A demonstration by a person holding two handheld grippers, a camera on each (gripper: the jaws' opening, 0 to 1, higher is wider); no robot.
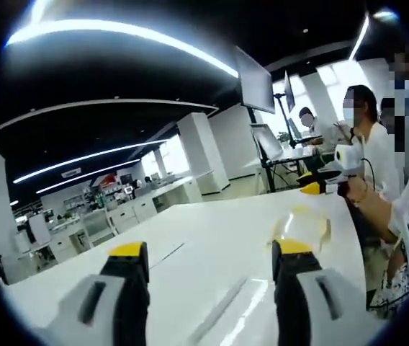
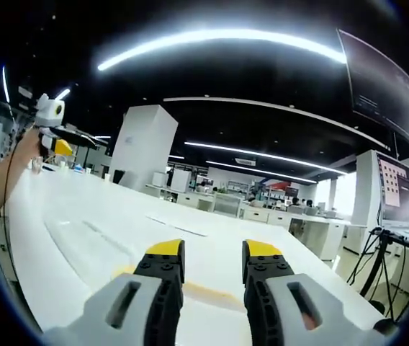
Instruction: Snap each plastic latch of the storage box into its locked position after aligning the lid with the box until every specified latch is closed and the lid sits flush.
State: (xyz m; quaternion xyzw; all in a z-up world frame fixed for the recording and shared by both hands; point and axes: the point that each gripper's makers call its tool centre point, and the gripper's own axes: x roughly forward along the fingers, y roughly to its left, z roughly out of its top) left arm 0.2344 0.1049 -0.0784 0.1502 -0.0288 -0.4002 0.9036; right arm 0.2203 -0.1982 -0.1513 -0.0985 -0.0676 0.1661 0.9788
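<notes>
- Our left tongs (image 1: 210, 249) hang low over the white table (image 1: 190, 223), jaws wide apart with nothing between them.
- Just past the right-hand jaw lies a clear, yellow-tinged plastic piece (image 1: 302, 226). We take it for part of the box or its lid, but it is too blurred to be sure, and we can make out no latch.
- Further right a hand (image 1: 359, 193) holds the right tongs (image 1: 312, 186) above the table's far edge, with people seated behind.
- In the right gripper view those tongs' jaws stand a narrow gap apart and grip nothing. A faint yellowish band (image 2: 204, 292) lies on the table beneath them, and we cannot tell what it is.
- Judging by the look, clear plastic like this will be light, stiff and slippery, and apt to skid on the smooth table. We would steady the box wall with one jaw pair and press each latch near its free end, gently, since thin hinges can crack.
</notes>
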